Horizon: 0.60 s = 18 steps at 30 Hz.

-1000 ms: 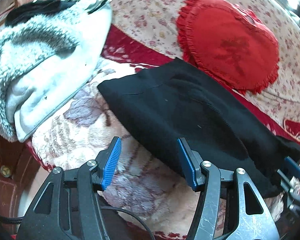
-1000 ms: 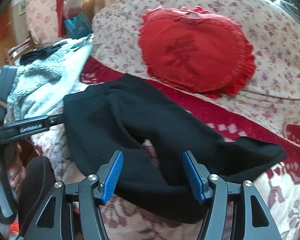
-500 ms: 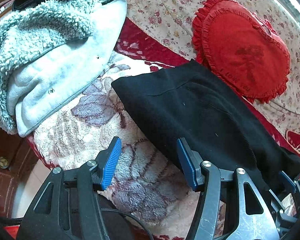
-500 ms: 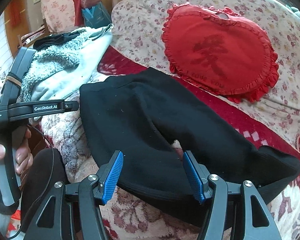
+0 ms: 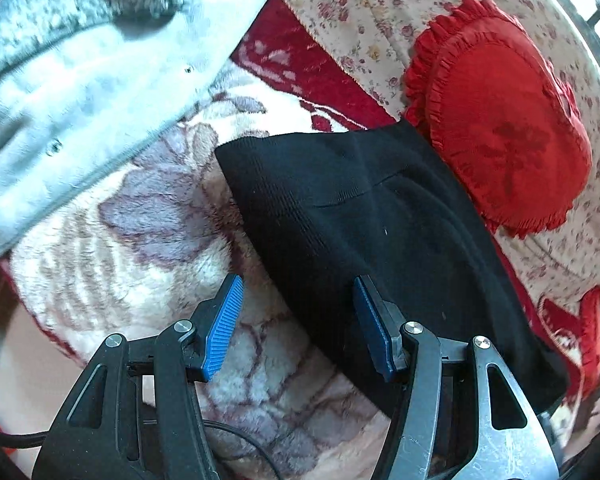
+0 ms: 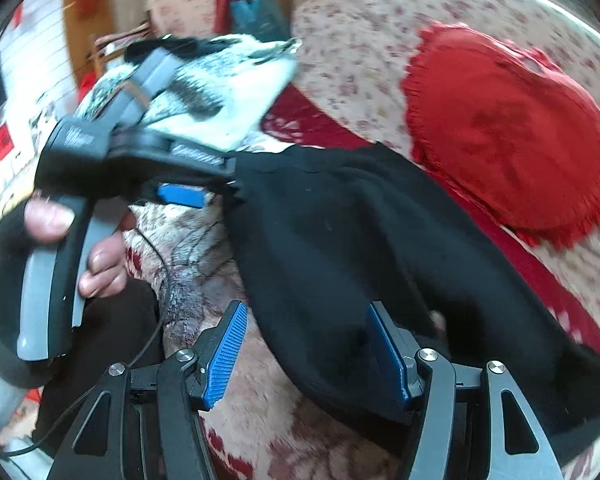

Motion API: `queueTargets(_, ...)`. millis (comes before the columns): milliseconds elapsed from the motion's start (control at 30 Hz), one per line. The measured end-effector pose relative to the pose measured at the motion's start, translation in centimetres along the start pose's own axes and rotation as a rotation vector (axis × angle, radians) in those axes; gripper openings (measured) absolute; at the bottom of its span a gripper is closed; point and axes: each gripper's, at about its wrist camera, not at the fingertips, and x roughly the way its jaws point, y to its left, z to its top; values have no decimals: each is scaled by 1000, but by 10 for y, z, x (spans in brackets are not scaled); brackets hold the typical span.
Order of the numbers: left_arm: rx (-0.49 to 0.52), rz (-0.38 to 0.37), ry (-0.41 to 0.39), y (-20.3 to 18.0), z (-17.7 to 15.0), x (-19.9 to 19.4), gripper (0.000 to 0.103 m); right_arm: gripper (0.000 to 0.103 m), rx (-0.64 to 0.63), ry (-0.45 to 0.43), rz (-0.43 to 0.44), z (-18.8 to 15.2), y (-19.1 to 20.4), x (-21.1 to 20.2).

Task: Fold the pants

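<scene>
A home: floral sofa (image 5: 379, 20), red heart cushion (image 5: 507, 116), plush blanket (image 5: 148, 240).

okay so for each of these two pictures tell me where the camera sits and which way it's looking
Left wrist: sits on the left hand-held gripper, angled down at the black pants on the floral blanket; only its open blue fingers show.
Right wrist: sits on the right hand-held gripper, angled down at the pants' near edge; the person's hand gripping the left tool shows.
Shared: pants, blanket, red heart cushion, fleece garment.
</scene>
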Motion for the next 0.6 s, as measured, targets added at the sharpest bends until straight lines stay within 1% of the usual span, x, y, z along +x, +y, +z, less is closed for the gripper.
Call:
queueTargets(67, -9, -17, 5, -1, 5, 6, 57, 60, -23, 11, -7, 2, 7, 12)
queueTargets(133, -4, -12, 12, -5, 10, 13, 58, 60, -39, 14, -14, 3, 10, 21)
queueTargets(167, 7, -3, 11, -9, 12, 16, 60, 60, -48, 17, -23, 4, 10, 27)
queueTargets(267, 48, 16, 1, -17, 17, 21, 61, 60, -81, 40, -51, 4, 13, 39)
queueTargets(333, 57, 10, -6, -19, 18, 22, 61, 60, -84, 36, -47, 5, 15, 37)
queueTargets(367, 59, -2, -13, -19, 18, 21, 48, 60, -81, 19, -32, 6, 17, 32)
queueTargets(433, 67, -3, -1, -19, 17, 23, 26, 60, -90, 13, -30, 7, 20, 31)
queueTargets(500, 62, -5, -8, -18, 15, 23, 23, 60, -117, 51, -36, 9, 23, 42)
queueTargets(533, 59, -8, -15, -17, 13, 21, 17, 55, -120, 56, -29, 10, 22, 46)
queueTargets(567, 60, -8, -21, -16, 11, 19, 15, 40, -105, 57, -20, 11, 19, 49)
queueTargets(600, 65, -10, -31, -14, 8, 13, 14, 33, -79, 58, -12, 12, 15, 51)
